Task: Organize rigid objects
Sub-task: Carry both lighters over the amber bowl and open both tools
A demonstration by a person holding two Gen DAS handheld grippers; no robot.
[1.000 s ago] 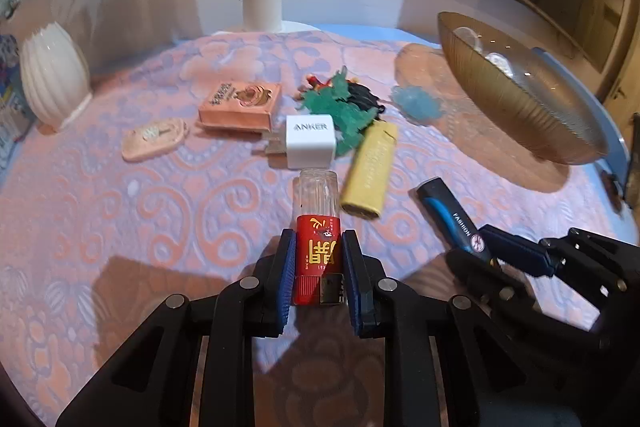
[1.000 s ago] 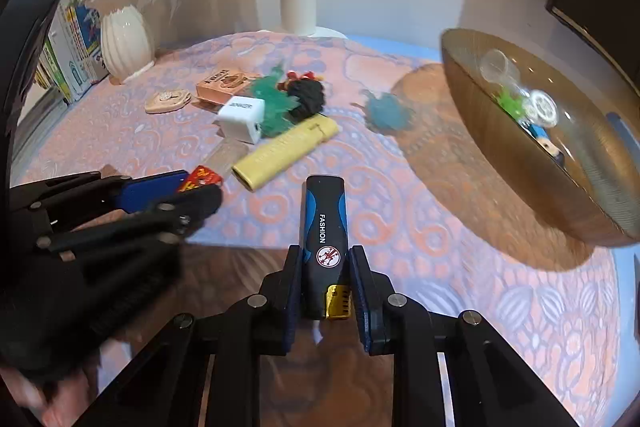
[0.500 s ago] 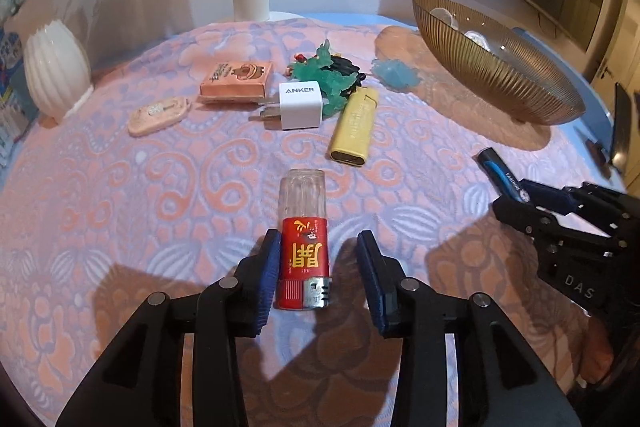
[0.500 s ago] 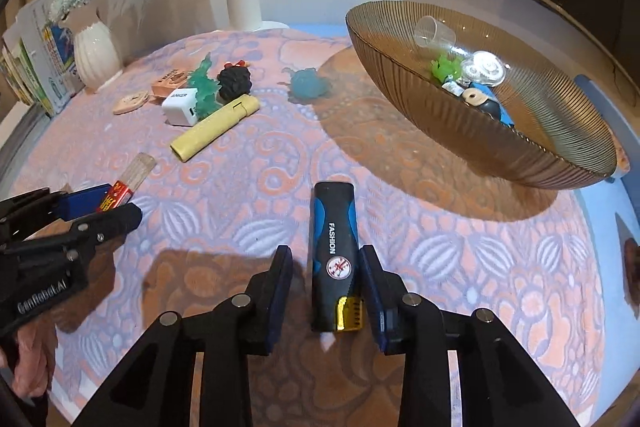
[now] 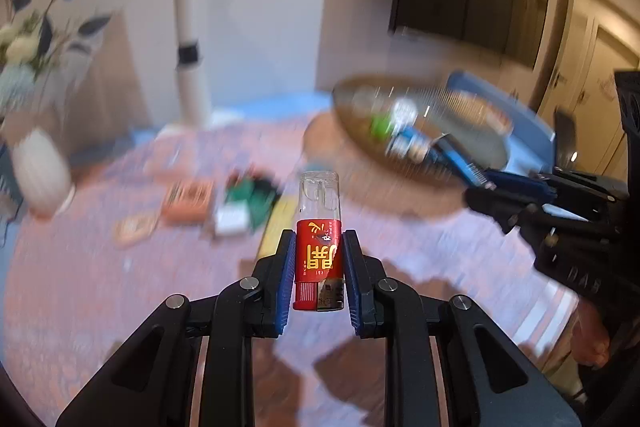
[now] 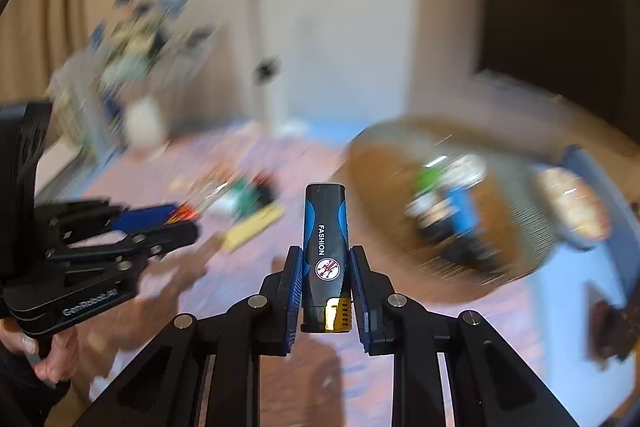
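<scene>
Since a second ago both lighters have left the cloth. My left gripper [image 5: 318, 269] pinches one red lighter [image 5: 319, 243], raised above the table [image 5: 80, 287]. My right gripper [image 6: 325, 287] pinches one blue-black lighter [image 6: 325, 247], also aloft. I judge both bound for the one gold bowl [image 6: 380, 235], far right. The loose pile, far left, is too blurred to count.

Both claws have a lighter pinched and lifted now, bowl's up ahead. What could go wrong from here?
1. Each claw grips only the lower end: the red lighter in the left claw and the blue-black lighter in the right claw stick far out, so a fast swing might pivot them loose.
2. The bowl already holds items; a dropped lighter could bounce off them.
</scene>
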